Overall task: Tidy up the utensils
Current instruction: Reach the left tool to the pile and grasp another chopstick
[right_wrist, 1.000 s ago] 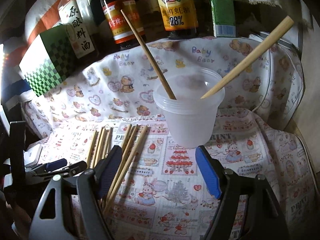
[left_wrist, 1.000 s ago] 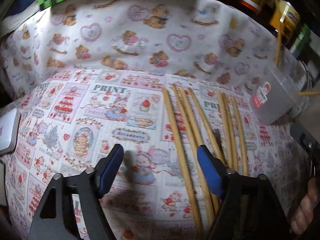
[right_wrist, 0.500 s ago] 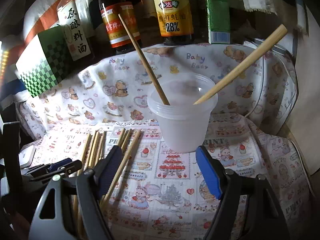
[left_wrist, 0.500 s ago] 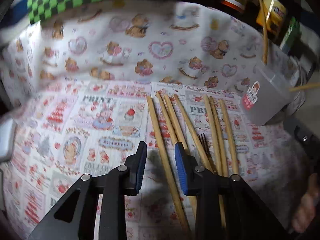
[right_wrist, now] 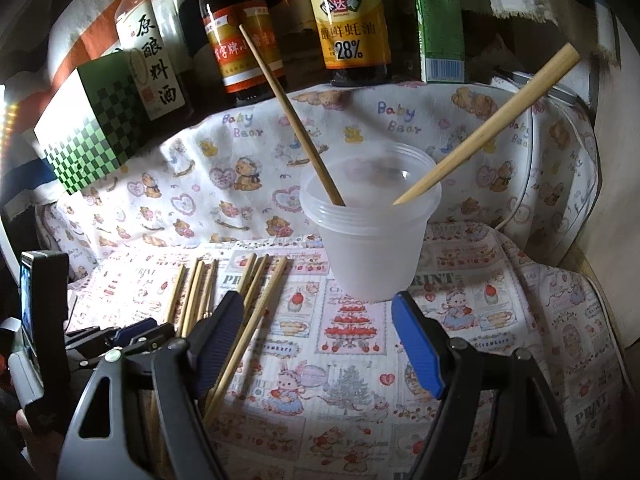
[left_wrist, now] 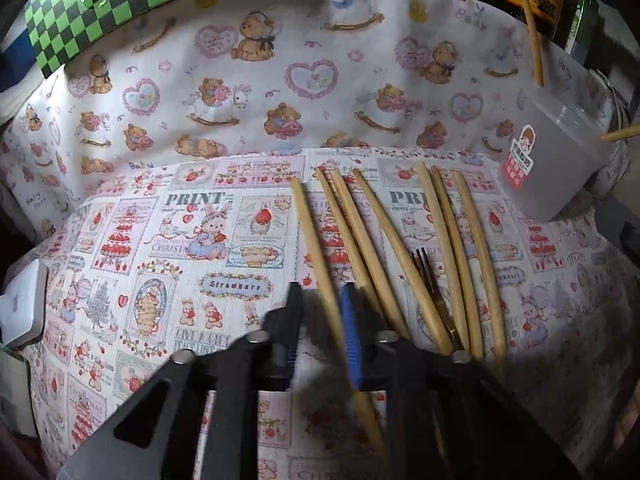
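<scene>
Surface: we recorded a printed strawberry-and-rabbit cloth (left_wrist: 192,248) laid over a teddy-bear cloth (left_wrist: 280,80) that rose behind it.

Backdrop: we noted a green checkered box (right_wrist: 96,120) at the left, 3 labelled sauce bottles (right_wrist: 352,28) in a row and a green carton (right_wrist: 440,28) at the rear edge.

Container: we logged 1 translucent plastic cup (right_wrist: 372,248) upright on the printed cloth, 2 chopsticks leaning in it (right_wrist: 292,120), their upper ends splayed apart.

Loose utensils: we counted 7 wooden chopsticks (left_wrist: 460,248) lying roughly parallel on the printed cloth, left of the cup, with a small dark fork (left_wrist: 428,280) among them.

Left gripper (left_wrist: 320,320): we found its jaws just closed in on the leftmost chopstick (left_wrist: 316,248), pads pressed to its shaft on both sides; the stick ran forward past the tips and back beneath the gripper body.

Right gripper (right_wrist: 316,336): we saw its jaws wide apart and holding nothing, poised just in front of the cup, with the rightmost loose chopstick passing under its left finger.
</scene>
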A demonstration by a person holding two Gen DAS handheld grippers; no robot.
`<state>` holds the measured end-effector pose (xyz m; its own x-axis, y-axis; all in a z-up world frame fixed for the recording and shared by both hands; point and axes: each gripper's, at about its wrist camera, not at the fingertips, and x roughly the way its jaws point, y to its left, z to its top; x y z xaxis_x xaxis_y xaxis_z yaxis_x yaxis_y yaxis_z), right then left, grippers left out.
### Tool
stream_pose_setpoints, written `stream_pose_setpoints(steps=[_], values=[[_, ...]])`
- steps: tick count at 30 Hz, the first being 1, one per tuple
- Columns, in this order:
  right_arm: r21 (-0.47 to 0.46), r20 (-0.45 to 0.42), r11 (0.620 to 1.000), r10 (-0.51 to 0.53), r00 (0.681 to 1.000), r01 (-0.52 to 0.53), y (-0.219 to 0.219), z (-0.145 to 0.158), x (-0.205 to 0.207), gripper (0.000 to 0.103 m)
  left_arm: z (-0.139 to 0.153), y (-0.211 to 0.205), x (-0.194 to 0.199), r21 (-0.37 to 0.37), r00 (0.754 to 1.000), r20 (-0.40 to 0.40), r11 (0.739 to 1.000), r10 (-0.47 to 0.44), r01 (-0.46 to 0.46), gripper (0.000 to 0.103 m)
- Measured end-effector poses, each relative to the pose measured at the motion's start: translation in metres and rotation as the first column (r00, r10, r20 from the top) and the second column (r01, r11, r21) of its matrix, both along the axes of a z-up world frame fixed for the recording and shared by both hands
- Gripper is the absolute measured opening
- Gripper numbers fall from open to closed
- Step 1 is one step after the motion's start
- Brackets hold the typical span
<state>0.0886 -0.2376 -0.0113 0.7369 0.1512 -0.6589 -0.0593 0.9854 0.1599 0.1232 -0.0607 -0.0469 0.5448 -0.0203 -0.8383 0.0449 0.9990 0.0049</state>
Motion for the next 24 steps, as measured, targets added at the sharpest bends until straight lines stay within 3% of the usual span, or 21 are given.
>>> stream_pose_setpoints(steps=[8, 13, 16, 18, 21, 24], values=[[0.005, -0.010, 1.000, 0.019, 1.000, -0.019, 0.002, -0.001, 0.001, 0.074, 0.000, 0.036, 0.008, -0.157, 1.000, -0.031, 0.988, 0.000, -0.005, 0.006], [0.079, -0.052, 0.996, 0.047, 0.998, -0.042, 0.000, -0.004, 0.004, 0.074, 0.034, 0.044, -0.006, -0.168, 0.993, 0.118, 0.986, 0.017, 0.004, 0.006], [0.099, -0.056, 0.995, 0.034, 0.998, -0.028, -0.002, -0.004, 0.003, 0.074, 0.063, 0.049, -0.017, -0.243, 0.970, 0.242, 0.969, 0.023, 0.038, 0.006], [0.099, -0.052, 0.995, 0.033, 0.998, -0.027, -0.002, -0.003, 0.002, 0.074, 0.079, 0.051, -0.022, -0.252, 0.954, 0.297, 0.967, 0.030, 0.047, 0.006], [0.099, -0.054, 0.995, 0.035, 0.998, -0.030, -0.002, -0.003, 0.003, 0.074, 0.092, 0.056, -0.028, -0.253, 0.944, 0.327, 0.966, 0.040, 0.046, 0.006], [0.096, -0.061, 0.995, 0.039, 0.997, -0.033, -0.001, -0.005, 0.004, 0.074, 0.091, 0.060, -0.027, -0.257, 0.953, 0.300, 0.966, 0.048, 0.032, 0.006]])
